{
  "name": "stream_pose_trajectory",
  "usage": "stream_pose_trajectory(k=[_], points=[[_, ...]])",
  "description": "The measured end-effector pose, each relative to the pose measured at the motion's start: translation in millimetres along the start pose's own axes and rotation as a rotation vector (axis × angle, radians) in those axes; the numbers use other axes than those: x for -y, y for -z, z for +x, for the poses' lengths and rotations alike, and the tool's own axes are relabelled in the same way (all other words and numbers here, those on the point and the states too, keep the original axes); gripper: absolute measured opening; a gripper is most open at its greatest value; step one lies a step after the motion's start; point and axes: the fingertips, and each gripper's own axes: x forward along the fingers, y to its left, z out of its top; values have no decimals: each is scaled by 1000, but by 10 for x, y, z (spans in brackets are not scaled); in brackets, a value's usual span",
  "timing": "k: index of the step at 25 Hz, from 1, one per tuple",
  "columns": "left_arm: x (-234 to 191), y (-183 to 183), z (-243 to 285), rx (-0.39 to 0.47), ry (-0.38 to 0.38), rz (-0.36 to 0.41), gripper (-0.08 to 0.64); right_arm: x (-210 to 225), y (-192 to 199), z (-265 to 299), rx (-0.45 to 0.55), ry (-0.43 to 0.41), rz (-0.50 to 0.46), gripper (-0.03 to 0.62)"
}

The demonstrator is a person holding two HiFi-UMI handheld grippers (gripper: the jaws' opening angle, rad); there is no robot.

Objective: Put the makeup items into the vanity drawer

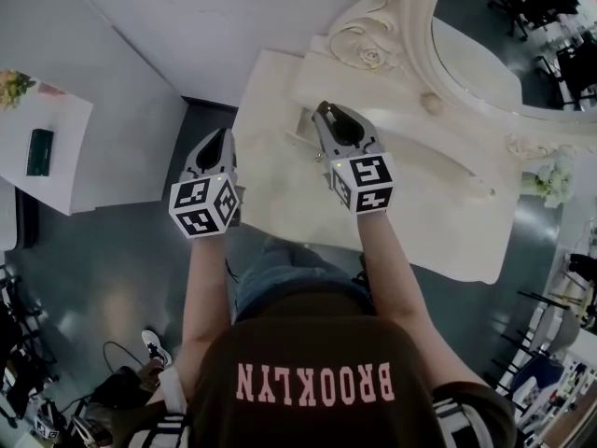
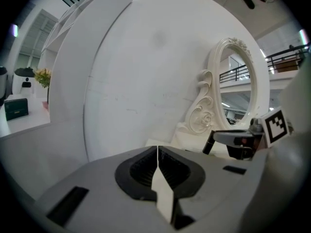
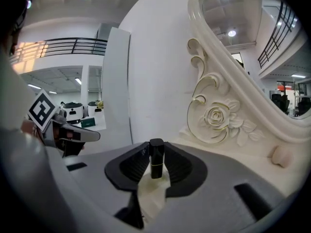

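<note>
1. Your right gripper (image 1: 322, 112) is clamped on a small black cylindrical lipstick tube (image 3: 156, 158) with a thin gold band. The tube stands upright between the pads.
2. That gripper hangs over the left part of the cream carved vanity table (image 1: 270, 187). The oval ornate-framed mirror (image 1: 476, 59) lies at its 2 o'clock.
3. Your left gripper (image 1: 224, 138) has its jaws pressed together, nothing between them.
4. It sits at 9 o'clock of the right gripper, at the table's left edge, above the dark floor (image 1: 112, 269).
</note>
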Motion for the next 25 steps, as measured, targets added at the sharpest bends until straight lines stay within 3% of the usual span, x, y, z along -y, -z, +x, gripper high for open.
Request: stream_pose_trajectory(k=[10,18,25], points=[[-155,65,60,-24,-27,11,8,-120,336,367,-172,-41,58,81],[-283,28,73,-14,-50,-1,8,-146,590,522,-373,-9,25,81],[-302,-17,135,-9,-44,-4,8,-200,704,537,-462,-5,-27,84]])
